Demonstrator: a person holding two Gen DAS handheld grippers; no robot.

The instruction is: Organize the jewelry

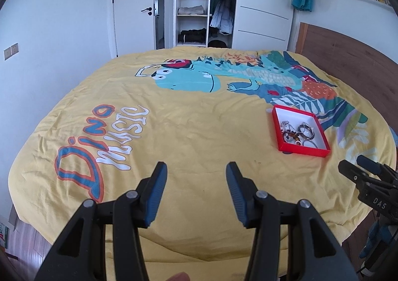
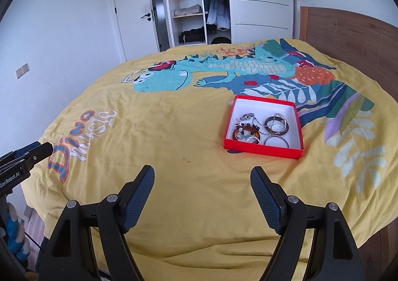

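Fingers of both grippers stand wide apart and hold nothing. The left gripper (image 1: 196,194) and the right gripper (image 2: 202,196) both hover above the near edge of the bed (image 2: 174,156), which is covered by a yellow quilt with a dinosaur print.

The jewelry (image 2: 261,128) lies inside the red box (image 2: 263,150), a shallow open tray with a white lining, set on the quilt to the right of centre and farther out than both grippers. Visible pieces include a brown tortoiseshell bangle (image 2: 246,134), a dark bangle (image 2: 276,125), a silver ring-shaped bangle (image 2: 275,141) and a beaded chain (image 2: 247,117). The pieces overlap in the near half of the tray; the far half is bare. No jewelry can be seen on the quilt outside the tray.

This layout fits two stages: pieces gathered into the tray, or pieces waiting there to be sorted. The pictures do not settle which.

For any grasp in the tray:
- Approach from above; the low wall blocks a flat entry.
- Close on a bangle across its rim, not across the hoop.
- Lift slowly; the chain may be tangled with neighbouring pieces.
- Brace the tray with the other gripper, since the quilt is soft and the tray could tip or slide.
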